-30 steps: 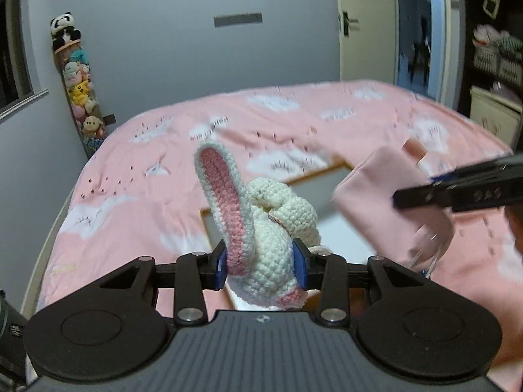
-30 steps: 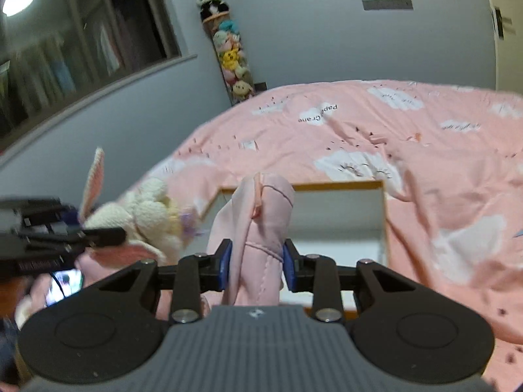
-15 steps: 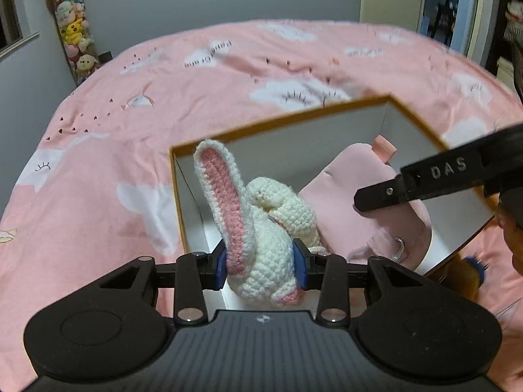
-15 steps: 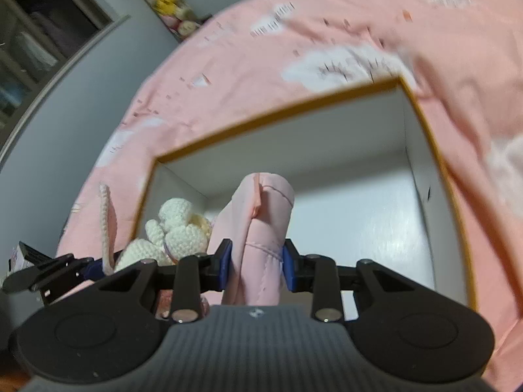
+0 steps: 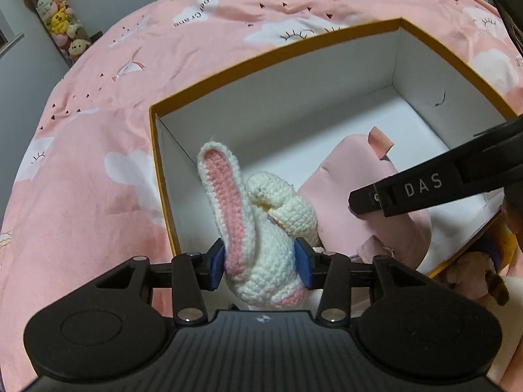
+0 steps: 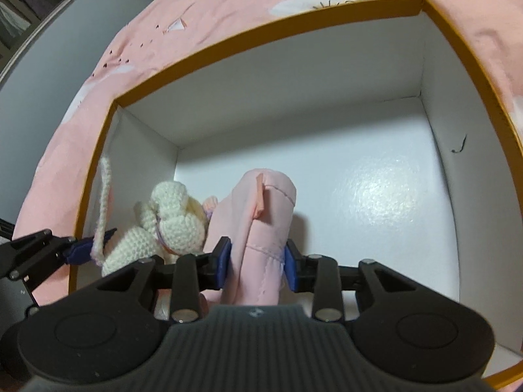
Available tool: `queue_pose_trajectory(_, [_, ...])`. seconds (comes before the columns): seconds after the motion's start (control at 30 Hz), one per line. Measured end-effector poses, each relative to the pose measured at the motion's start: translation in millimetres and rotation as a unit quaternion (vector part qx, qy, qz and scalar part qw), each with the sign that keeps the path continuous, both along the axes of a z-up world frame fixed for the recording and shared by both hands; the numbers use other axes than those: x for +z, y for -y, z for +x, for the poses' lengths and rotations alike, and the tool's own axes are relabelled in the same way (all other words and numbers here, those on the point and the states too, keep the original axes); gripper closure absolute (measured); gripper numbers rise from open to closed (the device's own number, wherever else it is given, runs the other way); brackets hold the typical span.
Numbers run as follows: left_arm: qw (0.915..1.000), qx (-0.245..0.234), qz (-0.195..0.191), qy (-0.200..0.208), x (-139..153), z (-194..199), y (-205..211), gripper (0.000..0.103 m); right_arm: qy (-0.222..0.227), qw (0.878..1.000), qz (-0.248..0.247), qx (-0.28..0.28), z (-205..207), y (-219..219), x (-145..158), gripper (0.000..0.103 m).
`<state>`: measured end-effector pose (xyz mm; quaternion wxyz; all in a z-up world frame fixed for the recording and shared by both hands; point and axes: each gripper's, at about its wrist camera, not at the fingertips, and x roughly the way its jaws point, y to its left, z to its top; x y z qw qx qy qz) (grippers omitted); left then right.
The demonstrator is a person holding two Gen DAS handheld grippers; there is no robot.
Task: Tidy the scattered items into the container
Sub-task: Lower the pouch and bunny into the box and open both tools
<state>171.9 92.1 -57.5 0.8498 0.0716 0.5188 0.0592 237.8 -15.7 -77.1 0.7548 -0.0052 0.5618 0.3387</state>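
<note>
My left gripper [image 5: 260, 265] is shut on a white crochet bunny [image 5: 261, 228] with a pink-lined ear and holds it inside the near left corner of the box [image 5: 274, 55], which is white inside with an orange rim. My right gripper [image 6: 257, 265] is shut on a pink fabric pouch [image 6: 261, 222] and holds it inside the same box [image 6: 261, 29], right of the bunny [image 6: 163, 225]. The pouch [image 5: 353, 189] shows in the left wrist view too, behind the right gripper's black finger [image 5: 425, 186]. The left gripper's finger [image 6: 49, 251] shows at the left of the right wrist view.
The box sits on a bed with a pink cloud-print cover [image 5: 81, 163]. A tall tube of small plush toys [image 5: 59, 23] stands at the wall, far left. A brown plush toy [image 5: 474, 274] lies outside the box at its near right corner.
Both grippers have come down from above the bed into the box, each with its item still held. The bunny and the pouch now sit lower, within the box walls.
</note>
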Motion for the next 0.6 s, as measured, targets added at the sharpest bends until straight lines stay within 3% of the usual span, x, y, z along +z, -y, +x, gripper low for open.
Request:
queue_pose_trajectory(0.23, [0.9998, -0.005, -0.016, 0.012, 20.6, -4.7, -5.4, 0.050, 0.018, 0.998, -0.038, 0.038, -2.9, -4.2, 4.6, 0.059])
queue_pose_trajectory(0.37, [0.9998, -0.008, -0.019, 0.006, 25.4, -5.1, -6.2, 0.065, 0.031, 0.996, -0.062, 0.050, -5.4, -5.2, 3.6, 0.059])
queue_pose_trajectory(0.6, [0.9996, -0.004, -0.024, 0.014, 23.0, -7.5, -11.0, 0.073, 0.026, 0.995, -0.080, 0.060, -3.7, -8.3, -1.4, 0.066])
